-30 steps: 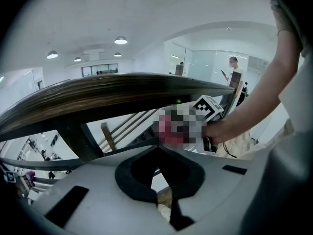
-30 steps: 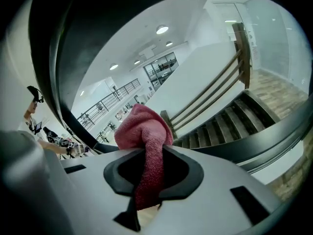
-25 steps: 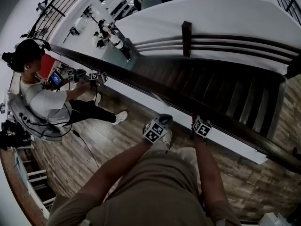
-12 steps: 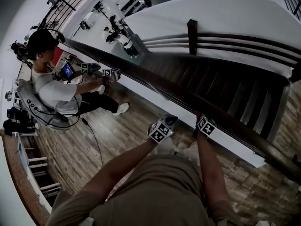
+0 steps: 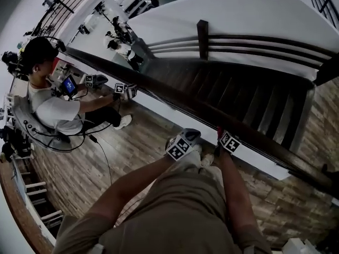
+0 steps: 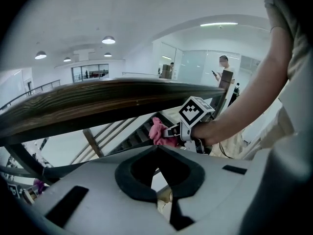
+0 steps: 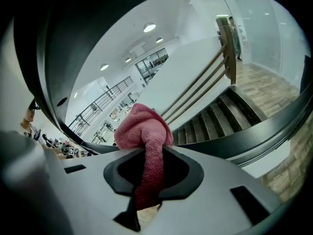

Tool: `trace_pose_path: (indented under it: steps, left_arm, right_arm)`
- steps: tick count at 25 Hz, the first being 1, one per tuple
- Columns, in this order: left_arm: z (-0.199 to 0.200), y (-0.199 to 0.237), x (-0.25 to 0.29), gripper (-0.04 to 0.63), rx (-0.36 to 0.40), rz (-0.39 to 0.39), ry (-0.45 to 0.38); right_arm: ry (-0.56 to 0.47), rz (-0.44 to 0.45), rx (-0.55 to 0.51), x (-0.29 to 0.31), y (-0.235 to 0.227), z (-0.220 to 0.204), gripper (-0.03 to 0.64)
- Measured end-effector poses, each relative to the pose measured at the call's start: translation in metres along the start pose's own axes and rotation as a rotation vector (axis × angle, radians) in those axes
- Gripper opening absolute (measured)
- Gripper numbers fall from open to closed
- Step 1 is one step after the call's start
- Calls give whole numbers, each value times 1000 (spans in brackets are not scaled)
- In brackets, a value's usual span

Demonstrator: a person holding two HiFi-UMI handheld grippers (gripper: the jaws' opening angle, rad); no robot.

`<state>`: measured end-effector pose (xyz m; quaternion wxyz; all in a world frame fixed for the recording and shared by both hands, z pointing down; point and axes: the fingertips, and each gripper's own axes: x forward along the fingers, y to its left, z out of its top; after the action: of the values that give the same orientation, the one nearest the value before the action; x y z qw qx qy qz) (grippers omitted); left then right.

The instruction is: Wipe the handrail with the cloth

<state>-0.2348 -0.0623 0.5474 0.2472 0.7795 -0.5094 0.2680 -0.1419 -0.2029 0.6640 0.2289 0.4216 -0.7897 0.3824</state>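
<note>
A dark wooden handrail [image 5: 175,97] runs on a slant from upper left to lower right in the head view. On its far side a staircase [image 5: 238,105] drops away. On its near side lies a wooden plank floor [image 5: 132,152].

The person's two forearms reach toward the near side of the handrail. The right gripper [image 5: 221,135] is tucked against the handrail's near edge. Its tongs are clamped on a pink cloth [image 7: 144,126], which bunches out in front of the tips and trails back between them. In the left gripper view the cloth [image 6: 157,130] sits just below the handrail [image 6: 98,104]. Whether the two touch cannot be made out.

The left gripper [image 5: 183,142] hangs a little back from the handrail, just beside the right one. Its tongs [image 6: 157,170] are pressed together with nothing between them.

Each gripper carries a cube printed with black-and-white square markers [image 6: 195,112], which are patterns rather than words.

Farther up the handrail, on its near side, another person [image 5: 53,107] sits holding similar marker cubes.
</note>
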Motion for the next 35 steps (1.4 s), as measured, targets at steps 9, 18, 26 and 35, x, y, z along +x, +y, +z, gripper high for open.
trace_pose_path:
  steps: [9,18,26,35]
  left_arm:
    - [-4,-25,61,15,27,-131,10]
    - [19,-75,92,15,92,-152,10]
    - [71,-206,190,15,97,-57,39]
    - [128,-346,259,15,24,30,47]
  right_arm:
    - [-56,-79,47,-17,-77,15,77]
    - [-87,-54,16,-52,-125,28,77]
    - [-26,42,-66,-85,-256,35,77]
    - [-33,-53,-44,-162,-430,77,77]
